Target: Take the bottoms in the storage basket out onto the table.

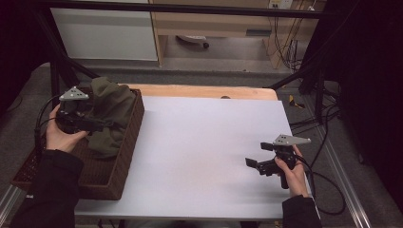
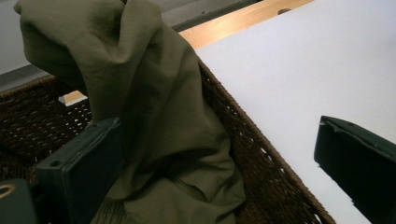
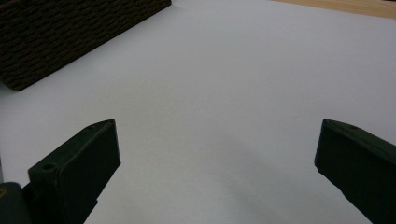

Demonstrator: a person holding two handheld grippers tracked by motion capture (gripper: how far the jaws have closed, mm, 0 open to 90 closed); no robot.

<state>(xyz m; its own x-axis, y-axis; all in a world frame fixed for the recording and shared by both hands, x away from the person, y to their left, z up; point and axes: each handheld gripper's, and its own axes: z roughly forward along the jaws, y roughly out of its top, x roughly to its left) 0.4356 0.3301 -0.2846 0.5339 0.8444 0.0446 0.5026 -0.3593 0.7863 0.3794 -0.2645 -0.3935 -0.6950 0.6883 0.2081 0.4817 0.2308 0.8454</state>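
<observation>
Olive-green cloth (image 1: pixel 110 114) sits bunched in the brown wicker basket (image 1: pixel 124 156) at the left edge of the table, one fold pulled up into a peak and draped over the basket's inner wall. And the left gripper (image 1: pixel 90 124) is right in there among it, jaws spread wide: in the left gripper view the cloth (image 2: pixel 159 121) lies against the left jaw while the other jaw hangs well out over the white tabletop (image 2: pixel 303 70), so nothing is pinched yet. Over on the other side, the right gripper (image 1: pixel 254 164) hovers low over the bare white tabletop (image 1: pixel 204 142), well apart from the basket, its jaws also wide and holding nothing; its own view has the basket (image 3: pixel 70 32) off in the far corner. Now, this fabric looks thin, soft and light, the sort that will sag, stretch out and trail once lifted, with no stiffness to lean on. Best bet, I'd say, is a pinch on that raised fold near the top, where the layers gather thick enough to bite. Grab a single loose layer and it may slip out, or snag on the rough weave of the rim.
</observation>
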